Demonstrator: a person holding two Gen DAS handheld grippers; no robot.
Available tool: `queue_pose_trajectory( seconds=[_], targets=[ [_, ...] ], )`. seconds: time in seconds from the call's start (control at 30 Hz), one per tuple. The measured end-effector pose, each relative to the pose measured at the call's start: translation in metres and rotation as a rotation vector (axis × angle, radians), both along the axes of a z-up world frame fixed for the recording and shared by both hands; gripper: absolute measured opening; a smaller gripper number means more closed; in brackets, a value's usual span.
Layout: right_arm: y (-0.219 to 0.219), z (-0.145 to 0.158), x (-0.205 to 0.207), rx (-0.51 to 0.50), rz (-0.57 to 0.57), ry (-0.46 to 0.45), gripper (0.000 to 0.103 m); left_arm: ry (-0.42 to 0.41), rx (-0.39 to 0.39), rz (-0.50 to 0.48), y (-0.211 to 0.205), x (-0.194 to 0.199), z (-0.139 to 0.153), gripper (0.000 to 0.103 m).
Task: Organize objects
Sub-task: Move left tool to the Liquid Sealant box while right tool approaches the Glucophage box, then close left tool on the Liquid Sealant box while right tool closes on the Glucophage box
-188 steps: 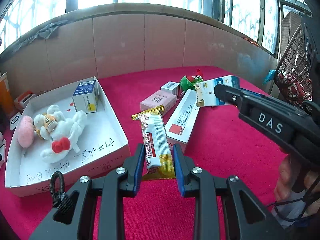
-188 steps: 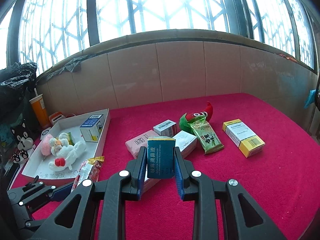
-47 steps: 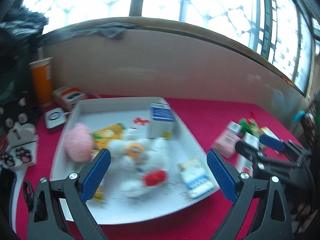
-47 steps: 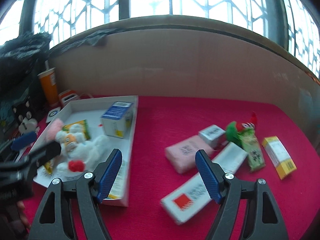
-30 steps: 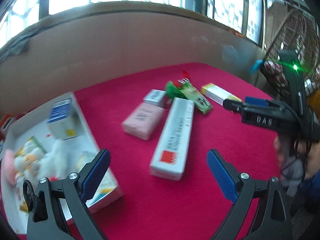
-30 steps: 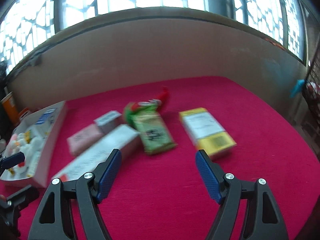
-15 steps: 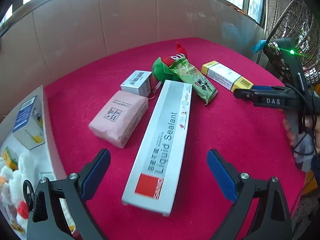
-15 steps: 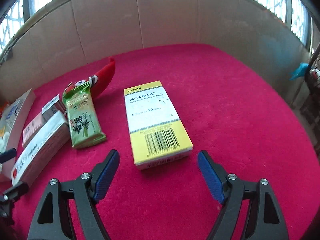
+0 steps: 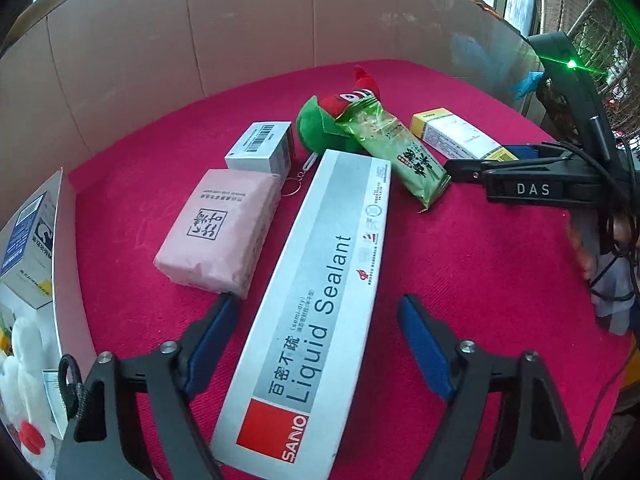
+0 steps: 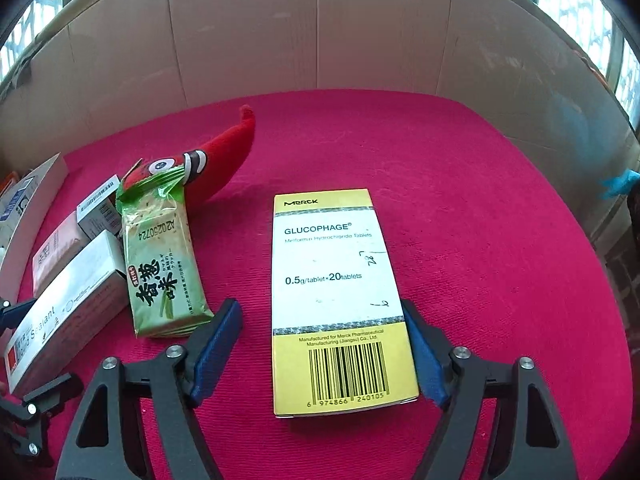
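Observation:
My left gripper (image 9: 320, 344) is open, its blue pads either side of a long white and grey Liquid Sealant box (image 9: 316, 312) lying on the red cloth. My right gripper (image 10: 324, 344) is open, its pads either side of the near end of a yellow and white Glucophage box (image 10: 332, 292). That box (image 9: 456, 136) and the right gripper (image 9: 472, 168) also show in the left wrist view. The white tray (image 9: 68, 272) at the left edge holds a blue and white box (image 9: 28, 248) and a white plush toy (image 9: 20, 376).
On the cloth lie a pink packet (image 9: 220, 232), a small white barcode box (image 9: 260, 146), a green snack packet (image 9: 396, 152) and a red and green plush pepper (image 10: 216, 160). A cardboard wall (image 10: 320, 28) rings the cloth. A wire basket (image 9: 592, 56) stands at right.
Both grippers let go of their items at the tray, swung right and opened wide. In the last half second each has come down closer, straddling its box.

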State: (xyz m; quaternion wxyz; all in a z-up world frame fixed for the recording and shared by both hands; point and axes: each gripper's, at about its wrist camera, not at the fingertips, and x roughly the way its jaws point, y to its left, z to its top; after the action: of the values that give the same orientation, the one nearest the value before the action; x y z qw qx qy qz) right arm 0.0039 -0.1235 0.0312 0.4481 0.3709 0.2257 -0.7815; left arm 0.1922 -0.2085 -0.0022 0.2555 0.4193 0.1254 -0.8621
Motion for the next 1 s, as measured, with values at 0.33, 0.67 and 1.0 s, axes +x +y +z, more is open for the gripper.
queue_pose_trajectory(
  seconds=[0.33,0.67,1.0],
  targets=[
    [0.007,0.003,0.015,-0.006,0.038,0.024,0.060,0.021,-0.028,-0.050,0.015,0.000,0.000,0.044],
    [0.012,0.007,0.018,-0.020,-0.026,0.034,0.060,0.045,-0.090,-0.007,0.019,0.010,0.009,0.042],
    [0.048,0.038,0.039,-0.172,-0.166,0.230,0.060,0.154,-0.303,0.068,0.044,0.036,0.033,0.042]
  ],
)
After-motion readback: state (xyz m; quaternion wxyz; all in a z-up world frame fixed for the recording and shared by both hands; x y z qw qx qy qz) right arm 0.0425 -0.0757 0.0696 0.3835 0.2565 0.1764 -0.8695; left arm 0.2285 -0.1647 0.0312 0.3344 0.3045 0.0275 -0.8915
